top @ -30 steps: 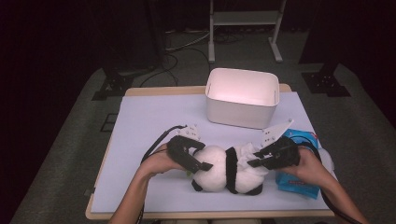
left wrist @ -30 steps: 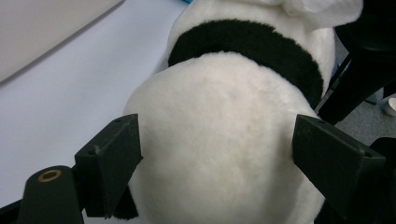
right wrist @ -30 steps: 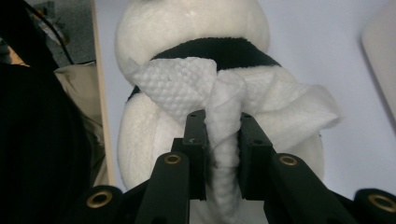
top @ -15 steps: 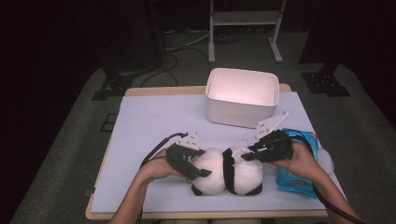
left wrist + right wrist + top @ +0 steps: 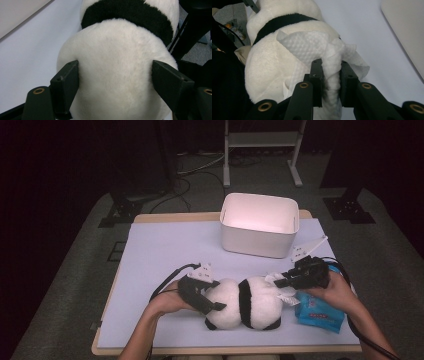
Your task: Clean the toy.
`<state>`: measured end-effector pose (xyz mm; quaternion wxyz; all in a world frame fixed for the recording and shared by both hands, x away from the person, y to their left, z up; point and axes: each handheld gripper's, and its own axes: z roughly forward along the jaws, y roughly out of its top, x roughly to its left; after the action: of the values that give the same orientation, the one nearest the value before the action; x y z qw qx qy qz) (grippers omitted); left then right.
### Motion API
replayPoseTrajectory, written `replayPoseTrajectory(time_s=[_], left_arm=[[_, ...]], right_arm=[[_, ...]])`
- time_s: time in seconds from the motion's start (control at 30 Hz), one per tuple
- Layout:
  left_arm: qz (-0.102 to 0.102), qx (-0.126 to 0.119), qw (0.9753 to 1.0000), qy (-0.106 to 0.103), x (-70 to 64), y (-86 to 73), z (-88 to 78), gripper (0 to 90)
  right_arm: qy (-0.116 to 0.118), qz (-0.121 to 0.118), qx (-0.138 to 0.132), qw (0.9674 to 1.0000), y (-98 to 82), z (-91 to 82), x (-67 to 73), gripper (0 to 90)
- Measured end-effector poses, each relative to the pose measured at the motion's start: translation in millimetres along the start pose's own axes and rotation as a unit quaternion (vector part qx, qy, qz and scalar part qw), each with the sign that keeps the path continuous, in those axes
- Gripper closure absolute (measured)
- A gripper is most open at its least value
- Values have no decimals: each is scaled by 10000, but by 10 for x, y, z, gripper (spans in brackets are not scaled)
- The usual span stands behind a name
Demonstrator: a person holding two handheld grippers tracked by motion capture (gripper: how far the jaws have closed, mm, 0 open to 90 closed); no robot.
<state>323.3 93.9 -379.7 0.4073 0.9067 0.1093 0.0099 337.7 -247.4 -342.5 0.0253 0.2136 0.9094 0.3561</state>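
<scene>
A black-and-white panda plush (image 5: pixel 245 305) lies on its side near the table's front edge. My left gripper (image 5: pixel 210 300) holds its white left end. In the left gripper view the jaws (image 5: pixel 115 75) press into the fur on both sides, having just been closing on it. My right gripper (image 5: pixel 280 282) is at the plush's right end, shut on a bunched white wipe (image 5: pixel 309 47). The wipe is spread against the plush's white fur (image 5: pixel 262 70). Each gripper is held by a hand.
A blue wipe packet (image 5: pixel 320 312) lies under my right hand at the front right. A white bin (image 5: pixel 260 227) stands at the back, right of centre. The pale mat (image 5: pixel 165 250) covers the table top, with open room at the left and centre.
My right gripper has slid a little to the right and away with the wipe, along the plush's end. The left gripper has stayed in place on the plush.
</scene>
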Motion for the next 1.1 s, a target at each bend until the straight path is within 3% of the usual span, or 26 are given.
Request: replayPoseTrajectory(time_s=[0.2,0.43,0.53,0.8,0.9,0.97,1.1], left_arm=[[6,53,10000,-33,-9,-11,-7,241],[-99,120,9998,-136,-12,-17,-26,211],[-227,158,9994,-197,4,-2,-46,175],[-329,388,9986,-112,47,113,37,74],[-362,454,9982,-169,79,115,92,51],[-305,445,9983,-211,89,102,101,80],[-218,397,9988,-173,78,66,89,243]], right_arm=[[115,-129,-18,9998,142,71,8,748],[291,-522,6,9982,349,248,185,749],[236,-676,104,9974,362,288,236,752],[221,-649,78,9976,272,290,229,756],[225,-652,50,9976,268,290,227,756],[209,-646,39,9977,269,292,225,756],[229,-589,0,9980,278,292,208,753]])
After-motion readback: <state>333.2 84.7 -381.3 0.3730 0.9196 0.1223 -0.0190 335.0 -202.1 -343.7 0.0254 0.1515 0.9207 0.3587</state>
